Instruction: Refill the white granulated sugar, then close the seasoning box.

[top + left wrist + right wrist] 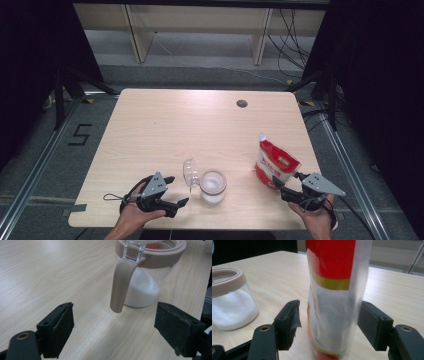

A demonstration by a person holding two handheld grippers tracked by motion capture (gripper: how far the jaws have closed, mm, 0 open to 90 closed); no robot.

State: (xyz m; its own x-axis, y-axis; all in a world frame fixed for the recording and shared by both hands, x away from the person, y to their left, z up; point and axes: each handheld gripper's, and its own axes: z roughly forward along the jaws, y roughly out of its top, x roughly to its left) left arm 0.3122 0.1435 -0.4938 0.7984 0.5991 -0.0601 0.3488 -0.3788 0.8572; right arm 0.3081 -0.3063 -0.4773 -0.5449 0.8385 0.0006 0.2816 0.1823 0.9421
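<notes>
With my right tongs [329, 322] open astride the upright red-and-white plastic pouch [274, 164] on the pale wooden bench [165, 125], I should withdraw squarely, my open left tongs [115, 332] facing the pink-rimmed glass jar [147, 277] of white powder.

Glossy plastic pouch [332, 302], clear jar [146, 282] (matt rim), wood-grain table [165, 130].

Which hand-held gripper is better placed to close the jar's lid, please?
Left: the left hand-held gripper stands open, facing the jar and its hinged lid; the right hand-held gripper straddles the pouch.
</notes>
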